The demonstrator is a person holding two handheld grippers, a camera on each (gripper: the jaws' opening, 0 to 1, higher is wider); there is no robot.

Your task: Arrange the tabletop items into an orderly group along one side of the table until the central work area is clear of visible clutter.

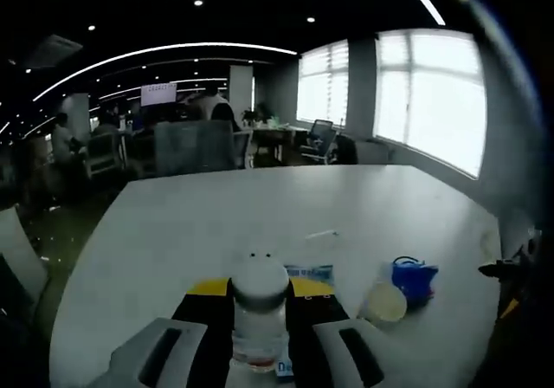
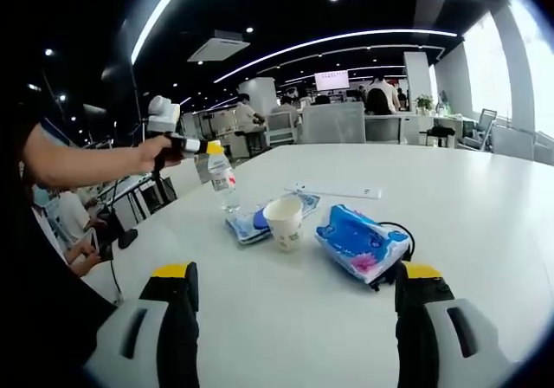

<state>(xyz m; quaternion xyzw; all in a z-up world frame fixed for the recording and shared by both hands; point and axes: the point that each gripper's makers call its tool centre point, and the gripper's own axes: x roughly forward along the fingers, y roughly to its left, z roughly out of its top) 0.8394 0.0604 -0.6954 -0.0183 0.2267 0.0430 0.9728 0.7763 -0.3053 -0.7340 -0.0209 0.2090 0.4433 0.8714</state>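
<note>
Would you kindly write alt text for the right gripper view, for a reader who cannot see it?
The left gripper, held in a person's hand, grips a clear water bottle standing on a white table. Beside it sit a paper cup, a blue tissue pack and a flat blue packet. The right gripper is open in the foreground.

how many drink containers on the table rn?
2: a water bottle shut in the left gripper at the table edge, and a paper cup standing mid-table beside the blue tissue pack.

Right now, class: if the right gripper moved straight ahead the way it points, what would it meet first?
Probably the paper cup, near the centre line between the open jaws; the blue tissue pack lies slightly right. Depth is hard to judge.
</note>
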